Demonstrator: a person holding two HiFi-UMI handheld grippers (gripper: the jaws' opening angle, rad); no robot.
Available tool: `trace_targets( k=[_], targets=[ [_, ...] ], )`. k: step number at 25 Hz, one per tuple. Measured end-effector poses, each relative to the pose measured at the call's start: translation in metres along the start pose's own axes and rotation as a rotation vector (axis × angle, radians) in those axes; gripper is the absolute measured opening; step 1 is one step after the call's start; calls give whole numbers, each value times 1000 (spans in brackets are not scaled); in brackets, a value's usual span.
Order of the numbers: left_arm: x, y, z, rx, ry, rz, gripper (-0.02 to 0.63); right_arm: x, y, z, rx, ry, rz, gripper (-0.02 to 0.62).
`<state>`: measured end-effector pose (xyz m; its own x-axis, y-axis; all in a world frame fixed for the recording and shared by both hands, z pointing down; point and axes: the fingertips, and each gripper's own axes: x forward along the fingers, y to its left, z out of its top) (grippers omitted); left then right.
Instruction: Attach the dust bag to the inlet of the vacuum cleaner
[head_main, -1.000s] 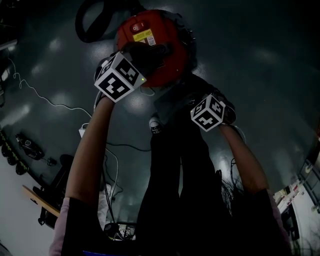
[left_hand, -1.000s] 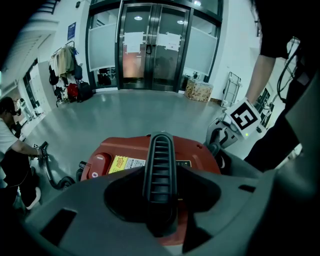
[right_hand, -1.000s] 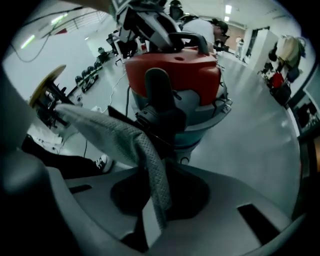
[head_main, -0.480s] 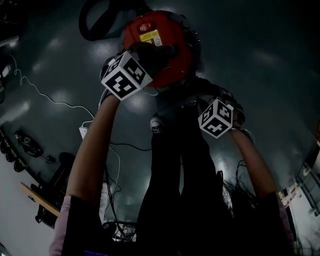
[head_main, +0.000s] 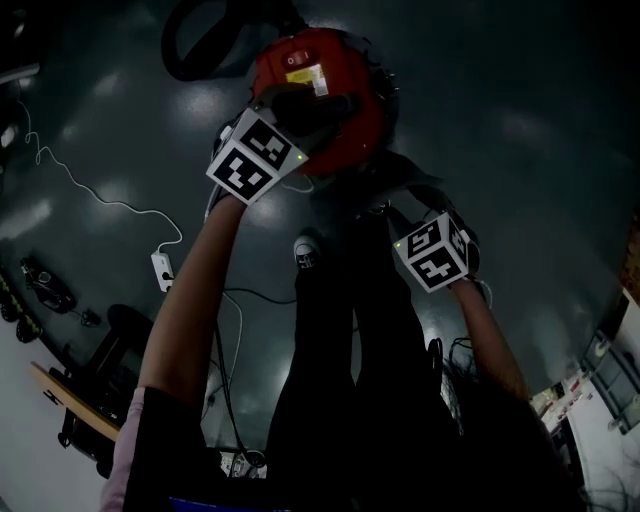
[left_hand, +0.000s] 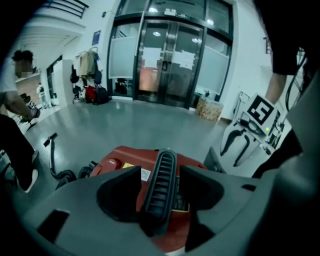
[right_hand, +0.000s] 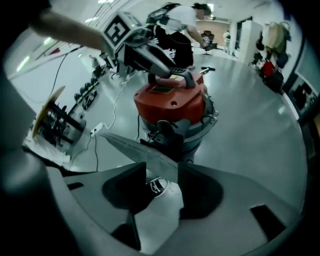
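The vacuum cleaner (head_main: 320, 80) has a red lid (right_hand: 172, 97) on a grey drum (right_hand: 192, 136). My left gripper (left_hand: 160, 186) straddles the lid's black ribbed handle (left_hand: 161, 192); its jaws are opening and slim gaps show on both sides of the handle. The grey flat dust bag (right_hand: 135, 149) slants from the drum's dark inlet (right_hand: 167, 131) toward my right gripper (right_hand: 159, 184). That gripper stands open, with the bag's edge crossing the gap between its jaws and no pad pressing on it. In the head view, the right gripper's marker cube (head_main: 432, 250) hangs below the vacuum.
A black hose (head_main: 195, 40) curls behind the vacuum. A white power strip (head_main: 160, 268) with cords lies on the floor at left. My white shoe (right_hand: 162, 200) shows under the right gripper. A rack of gear (right_hand: 50, 127) stands left. Glass doors (left_hand: 170, 50) and a person (left_hand: 15, 110) are beyond.
The right gripper's cube has drawn back from the vacuum toward me, down and right in the head view. The left gripper has stayed at the lid handle.
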<state>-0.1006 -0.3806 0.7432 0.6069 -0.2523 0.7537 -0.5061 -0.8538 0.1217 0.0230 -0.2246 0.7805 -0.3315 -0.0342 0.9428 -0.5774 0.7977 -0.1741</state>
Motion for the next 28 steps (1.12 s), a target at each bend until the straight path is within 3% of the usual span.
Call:
trace_targets(
  k=[3, 8, 15, 19, 23, 28],
  targets=[
    [-26, -9, 25, -42, -83, 27, 229, -25, 5, 4, 110, -51, 3, 198],
    [-91, -67, 41, -70, -142, -8, 227, -80, 35, 22, 205, -144, -19, 196],
    [-204, -157, 44, -41, -152, -46, 224, -175, 108, 55, 417, -346, 4, 196],
    [-272, -200, 53, -65, -201, -21, 182, -228, 160, 62, 536, -441, -5, 182],
    [-332, -244, 60, -103, -246, 16, 120, -280, 205, 60, 561, -491, -109, 92],
    [-372, -307, 63, -159, -297, 42, 52, -329, 253, 50, 596, -552, -126, 66]
  ],
)
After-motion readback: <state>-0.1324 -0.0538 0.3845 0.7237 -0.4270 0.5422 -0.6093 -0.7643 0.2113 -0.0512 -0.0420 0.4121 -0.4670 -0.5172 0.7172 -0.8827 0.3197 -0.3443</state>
